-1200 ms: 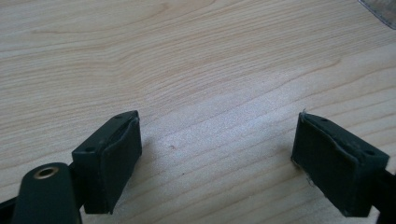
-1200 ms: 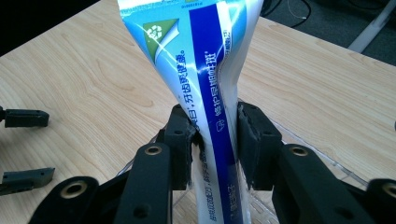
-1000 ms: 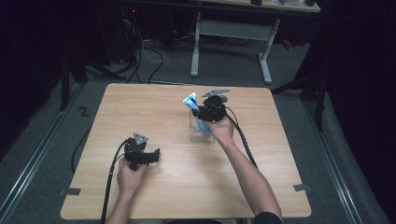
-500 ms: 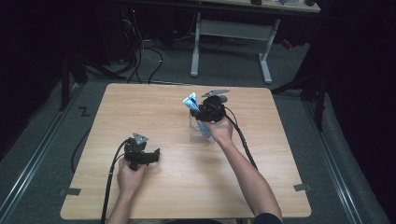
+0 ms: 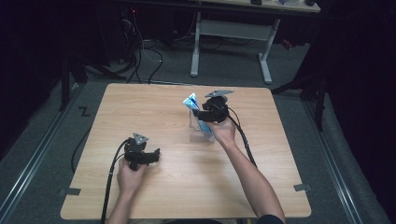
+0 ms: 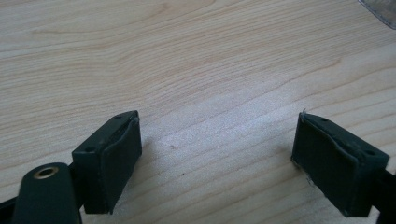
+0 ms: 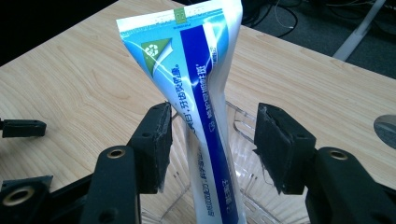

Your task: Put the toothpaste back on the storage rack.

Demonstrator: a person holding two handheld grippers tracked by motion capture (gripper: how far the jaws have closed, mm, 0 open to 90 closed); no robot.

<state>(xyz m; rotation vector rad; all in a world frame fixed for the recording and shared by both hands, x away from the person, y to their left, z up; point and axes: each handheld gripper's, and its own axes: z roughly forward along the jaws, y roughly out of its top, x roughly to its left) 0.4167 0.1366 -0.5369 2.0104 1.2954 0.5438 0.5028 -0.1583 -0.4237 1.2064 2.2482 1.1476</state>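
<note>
While the blue-and-white toothpaste tube (image 7: 205, 116) stands tilted in the clear plastic holder (image 7: 243, 186), its crimped end up, my right tongs (image 7: 210, 144) sit around it just above the holder's rim. Their jaws have just been opening: the left pad looks to be brushing the tube or just beside it, the right pad stands apart from it, so nothing is gripped. The holder rests on the wooden surface (image 5: 154, 107), toward its far side. My left tongs (image 6: 217, 154) lie well apart from the holder, nearer me, jaws spread wide over bare wood and holding nothing.
</note>
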